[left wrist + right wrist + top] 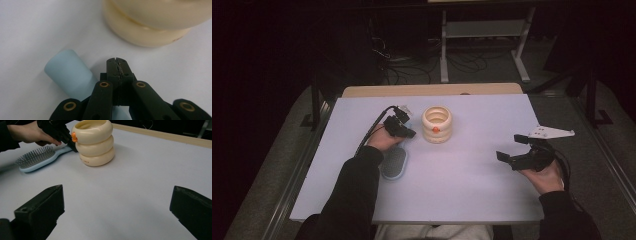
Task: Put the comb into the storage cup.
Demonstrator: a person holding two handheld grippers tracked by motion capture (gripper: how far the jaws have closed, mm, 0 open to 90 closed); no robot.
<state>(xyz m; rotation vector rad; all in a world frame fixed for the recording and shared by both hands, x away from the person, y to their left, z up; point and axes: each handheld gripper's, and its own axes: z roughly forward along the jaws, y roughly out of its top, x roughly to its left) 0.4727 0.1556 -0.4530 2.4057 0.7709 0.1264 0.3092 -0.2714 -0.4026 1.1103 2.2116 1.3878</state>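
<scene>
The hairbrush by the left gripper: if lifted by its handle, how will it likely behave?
The hairbrush looks like rigid plastic, so probably stiff. Its round, smooth handle may slip or roll between pads. The wide bristled head could make it head-heavy, tilting downward. The left gripper is shut beside the handle, not on it.

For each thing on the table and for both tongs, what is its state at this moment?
Hairbrush: lies flat, bristles up, handle toward the holder.
Cream ring-shaped holder: upright, top open.
Left tongs: shut, nothing between them, beside the brush handle.
Right tongs: open, nothing held, apart from both things.
</scene>
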